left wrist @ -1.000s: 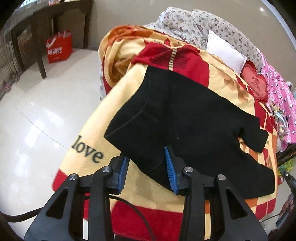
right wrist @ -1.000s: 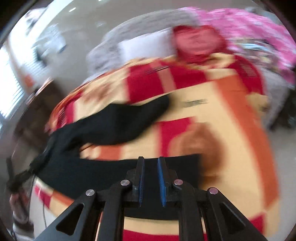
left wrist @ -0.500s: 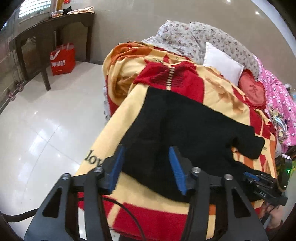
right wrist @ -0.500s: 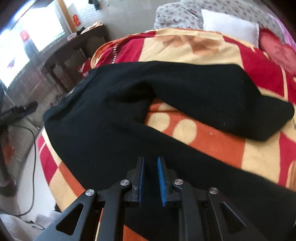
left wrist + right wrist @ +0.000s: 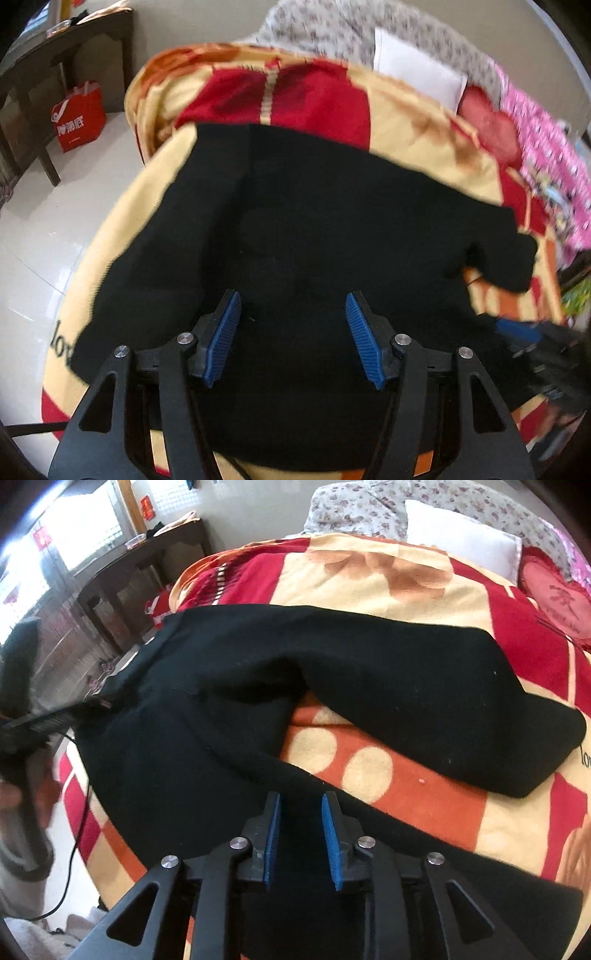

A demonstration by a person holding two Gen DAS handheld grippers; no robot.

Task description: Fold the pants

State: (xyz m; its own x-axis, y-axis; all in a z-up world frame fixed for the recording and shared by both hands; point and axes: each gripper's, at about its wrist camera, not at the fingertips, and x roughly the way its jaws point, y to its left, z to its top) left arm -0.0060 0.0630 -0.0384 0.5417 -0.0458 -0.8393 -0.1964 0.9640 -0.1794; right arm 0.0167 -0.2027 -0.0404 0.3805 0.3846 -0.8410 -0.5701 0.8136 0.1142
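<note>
Black pants [image 5: 369,672] spread across blanket [image 5: 388,786] on bed, filling frame centre; one leg curls toward right edge. Left claw [image 5: 293,332] now wider than half second back, spread, empty, low over waist. Right claw [image 5: 300,836] parted slightly from near-shut, over near leg. Fold not started; grasps look imminent.

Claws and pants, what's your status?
Left claw open over black knit pants. Right claw open, astride one leg. Legs splayed, unfolded. No obstruction.
</note>
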